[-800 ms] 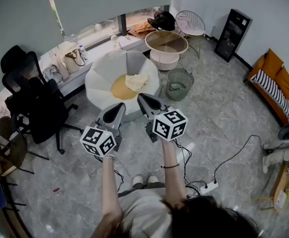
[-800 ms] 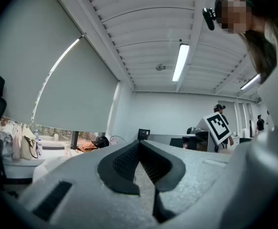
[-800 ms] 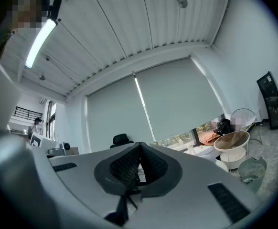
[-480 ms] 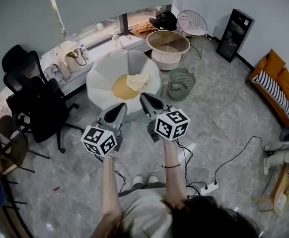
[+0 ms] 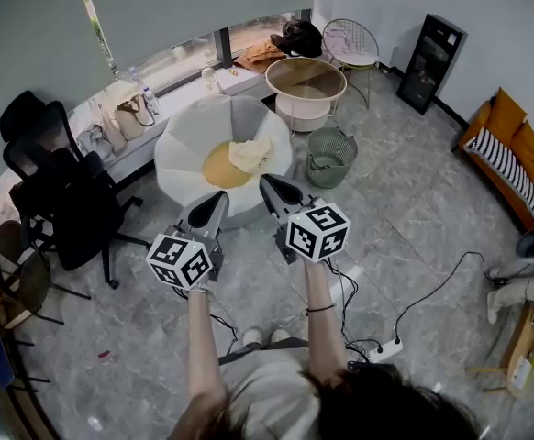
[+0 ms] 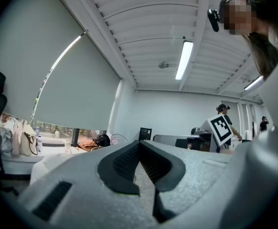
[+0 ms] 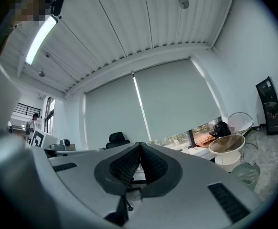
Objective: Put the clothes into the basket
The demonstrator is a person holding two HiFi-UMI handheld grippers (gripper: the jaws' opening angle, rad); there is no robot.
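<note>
A cream garment (image 5: pixel 250 152) lies on a yellow cushion in a white round chair (image 5: pixel 186 136). A green mesh basket (image 5: pixel 331 157) stands on the floor to the right of that chair, and shows in the right gripper view too as the green mesh basket (image 7: pixel 246 173). My left gripper (image 5: pixel 216 199) and right gripper (image 5: pixel 269 184) are held level side by side, short of the chair. Both are shut with nothing between the pads. The shut tips show in the left gripper (image 6: pixel 139 142) view and the right gripper (image 7: pixel 140 145) view.
A round table (image 5: pixel 308 79) and a wire chair (image 5: pixel 351 42) stand behind the basket. More cloth (image 5: pixel 262 55) lies on the window sill. A black office chair (image 5: pixel 65 191) stands at the left. Cables and a power strip (image 5: pixel 388 345) lie on the floor by my feet.
Both grippers stay shut and keep their place in front of me. The view has only drifted a little.
</note>
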